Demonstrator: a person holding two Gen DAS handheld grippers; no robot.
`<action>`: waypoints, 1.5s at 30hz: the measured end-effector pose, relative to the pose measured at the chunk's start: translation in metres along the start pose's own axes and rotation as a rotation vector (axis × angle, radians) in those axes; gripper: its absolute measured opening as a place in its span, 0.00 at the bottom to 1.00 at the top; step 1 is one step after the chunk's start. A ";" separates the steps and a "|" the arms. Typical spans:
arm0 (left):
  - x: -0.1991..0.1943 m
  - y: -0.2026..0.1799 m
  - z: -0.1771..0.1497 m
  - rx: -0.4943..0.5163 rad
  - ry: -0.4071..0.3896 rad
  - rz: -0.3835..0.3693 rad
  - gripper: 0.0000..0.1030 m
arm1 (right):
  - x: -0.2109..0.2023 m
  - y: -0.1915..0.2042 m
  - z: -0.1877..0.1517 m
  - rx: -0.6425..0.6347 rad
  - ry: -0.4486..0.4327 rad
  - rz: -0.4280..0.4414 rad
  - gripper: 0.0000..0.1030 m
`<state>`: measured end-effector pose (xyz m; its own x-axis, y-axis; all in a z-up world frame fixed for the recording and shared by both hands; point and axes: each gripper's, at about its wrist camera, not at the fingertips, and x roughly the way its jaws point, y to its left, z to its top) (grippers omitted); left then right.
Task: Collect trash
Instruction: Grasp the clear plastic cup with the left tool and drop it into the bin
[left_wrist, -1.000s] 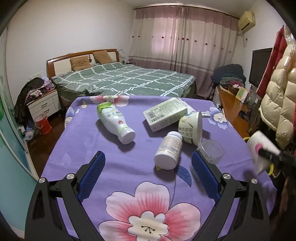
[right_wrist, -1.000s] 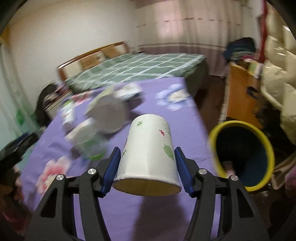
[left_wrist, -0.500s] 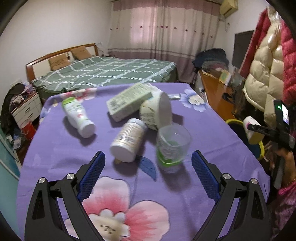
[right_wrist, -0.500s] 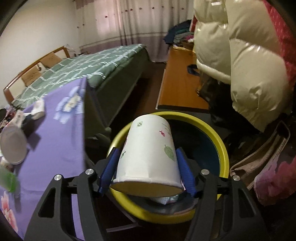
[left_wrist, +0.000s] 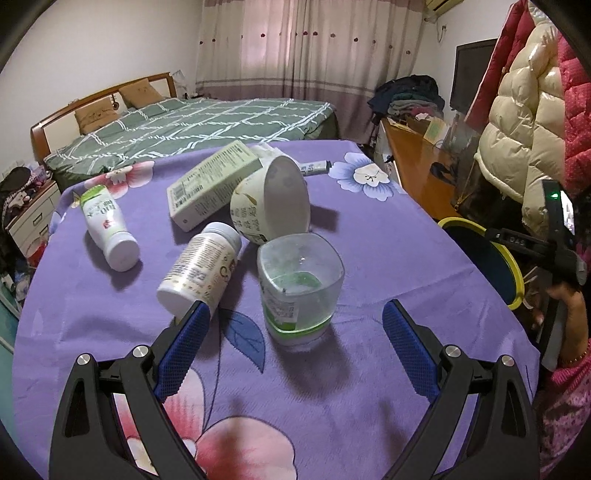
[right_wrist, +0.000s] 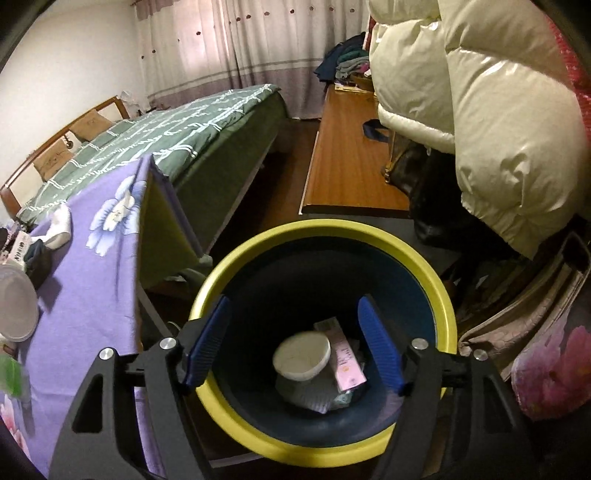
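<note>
Right gripper hangs over the yellow-rimmed bin, jaws opening with nothing between the pads; a white paper cup sits blurred down inside the bin among other scraps, apparently just let go. Left gripper is spread wide and empty above the purple floral tablecloth, the clear plastic cup upright just ahead between its fingers, not touched. Remaining trash on the table: white pill bottle lying on its side just beside the left pad, tipped paper bowl close behind the cup, green carton, lotion bottle. Risks, as judged: closing on the thin-walled cup could crush it or squeeze it out; the left pad may nudge the pill bottle, which would roll; pushing forward could knock the cup into the bowl. Bin sits beside the table edge, so a carried item released early would land on the floor.
</note>
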<state>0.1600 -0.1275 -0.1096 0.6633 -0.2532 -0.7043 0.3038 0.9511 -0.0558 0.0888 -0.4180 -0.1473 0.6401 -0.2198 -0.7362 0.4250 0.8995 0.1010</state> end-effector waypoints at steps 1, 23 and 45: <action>0.004 -0.002 0.002 0.000 0.005 0.005 0.90 | -0.001 0.001 0.000 -0.002 -0.001 0.003 0.67; 0.040 -0.011 0.017 -0.006 0.036 -0.006 0.49 | -0.005 0.002 -0.003 0.001 -0.002 0.031 0.68; 0.043 -0.157 0.085 0.228 -0.006 -0.264 0.49 | -0.044 -0.051 -0.018 0.017 -0.067 -0.038 0.68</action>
<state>0.1992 -0.3026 -0.0715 0.5455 -0.4870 -0.6821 0.6100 0.7888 -0.0754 0.0275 -0.4471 -0.1322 0.6645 -0.2791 -0.6932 0.4602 0.8837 0.0853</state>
